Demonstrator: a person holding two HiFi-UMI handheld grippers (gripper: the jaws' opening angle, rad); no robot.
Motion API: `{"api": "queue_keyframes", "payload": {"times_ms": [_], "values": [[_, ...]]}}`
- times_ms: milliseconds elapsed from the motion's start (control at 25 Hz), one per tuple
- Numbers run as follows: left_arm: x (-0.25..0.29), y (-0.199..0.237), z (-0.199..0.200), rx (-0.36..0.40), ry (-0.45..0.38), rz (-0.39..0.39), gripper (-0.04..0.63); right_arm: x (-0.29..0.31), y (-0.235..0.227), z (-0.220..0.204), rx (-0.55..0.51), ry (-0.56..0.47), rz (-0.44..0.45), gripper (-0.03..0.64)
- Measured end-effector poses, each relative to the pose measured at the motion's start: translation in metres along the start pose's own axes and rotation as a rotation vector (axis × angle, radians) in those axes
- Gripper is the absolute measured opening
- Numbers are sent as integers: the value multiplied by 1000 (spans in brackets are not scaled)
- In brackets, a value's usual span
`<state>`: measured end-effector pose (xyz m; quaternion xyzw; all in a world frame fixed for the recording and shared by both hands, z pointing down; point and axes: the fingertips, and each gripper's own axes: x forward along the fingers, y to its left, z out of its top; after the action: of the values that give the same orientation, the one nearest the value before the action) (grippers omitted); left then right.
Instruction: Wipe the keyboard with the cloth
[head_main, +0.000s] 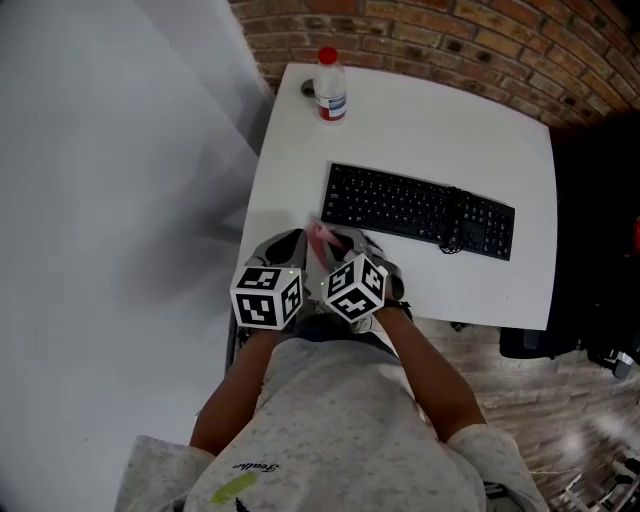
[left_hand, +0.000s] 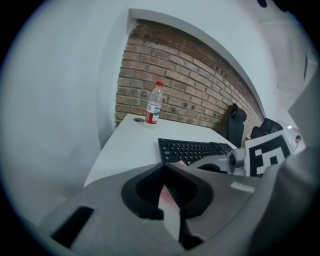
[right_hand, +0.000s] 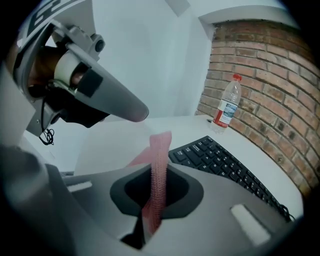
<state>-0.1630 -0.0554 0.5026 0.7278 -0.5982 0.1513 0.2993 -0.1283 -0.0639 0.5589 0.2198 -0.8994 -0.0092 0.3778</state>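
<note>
Now, cloth (head_main: 320, 238): pink, pinched up off the table, just in front of the keyboard's left end.
Keyboard (head_main: 418, 210): black, lying flat on the white table (head_main: 420, 120), with a cable bunched over its right part.
Left gripper (head_main: 298, 240): clenched on the cloth, a strip of it running down between its closed jaws; it sits just short of the keyboard's near-left corner.
Right gripper (head_main: 345, 240): also clamped on the cloth, with pink fabric standing up through its jaws; it is close beside the left gripper, nearer the keyboard's middle.
Bottle (head_main: 330, 87): clear with a red cap, upright, well beyond the keyboard's left end.
Brick wall (head_main: 450, 40): behind the keyboard, past the table's far edge.
</note>
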Motion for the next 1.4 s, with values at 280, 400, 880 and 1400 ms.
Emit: {"api": "queue_keyframes", "payload": {"times_ms": [280,400,880,1400], "values": [[18,7,6,5,17,-59,-6,4,-4,0,-33,33,-37,23],[25,7,6,11,25,-85,-6,3,-4,-2,-27,41,-45,23],[41,-13,17,66,35,-204,-7,-16,-14,-19,76,90,-116,23],[51,-32,17,108,59,-314,-6,-34,-28,-39,190,138,-224,23]]}}
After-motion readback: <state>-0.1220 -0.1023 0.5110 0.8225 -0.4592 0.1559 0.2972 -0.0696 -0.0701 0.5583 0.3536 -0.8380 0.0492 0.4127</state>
